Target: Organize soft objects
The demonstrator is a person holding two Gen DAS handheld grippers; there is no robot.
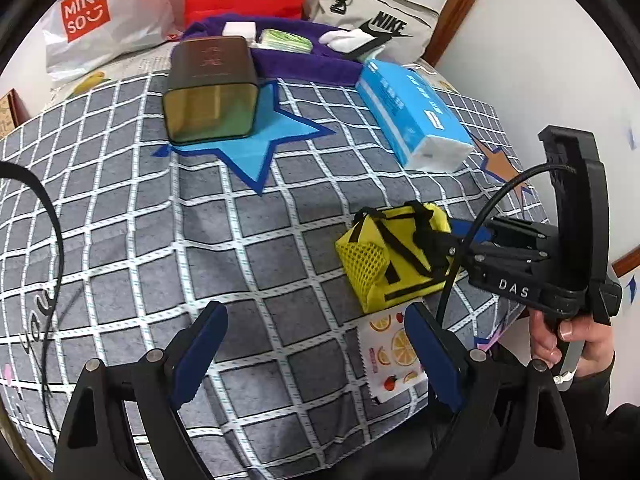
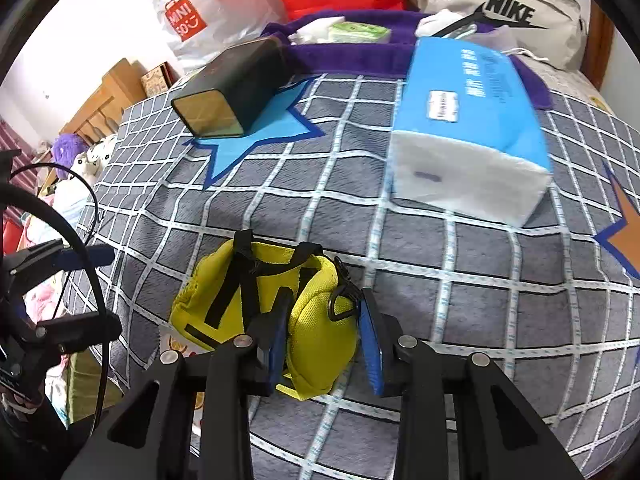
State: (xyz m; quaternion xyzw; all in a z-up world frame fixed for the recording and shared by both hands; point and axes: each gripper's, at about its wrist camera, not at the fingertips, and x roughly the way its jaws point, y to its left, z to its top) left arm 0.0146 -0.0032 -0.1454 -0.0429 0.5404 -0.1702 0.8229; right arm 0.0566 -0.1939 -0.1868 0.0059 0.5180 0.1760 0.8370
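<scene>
A small yellow pouch (image 2: 316,320) with black straps and a mesh side lies on the grey checked bedspread (image 2: 440,312); it also shows in the left wrist view (image 1: 384,256). My right gripper (image 2: 325,336) has its blue pads on both sides of the pouch's near end, closed onto it; from the left wrist view it reaches in from the right (image 1: 452,248). My left gripper (image 1: 316,344) is open and empty above the bedspread (image 1: 160,248), left of the pouch. A fruit-print packet (image 1: 390,356) lies just in front of the pouch.
A blue tissue pack (image 2: 468,120) lies at the right, a dark rectangular tin (image 2: 232,88) on a blue star patch. A purple towel (image 2: 352,60) holds small items at the back, with shopping bags (image 1: 100,20) and a Nike bag (image 2: 508,12) behind.
</scene>
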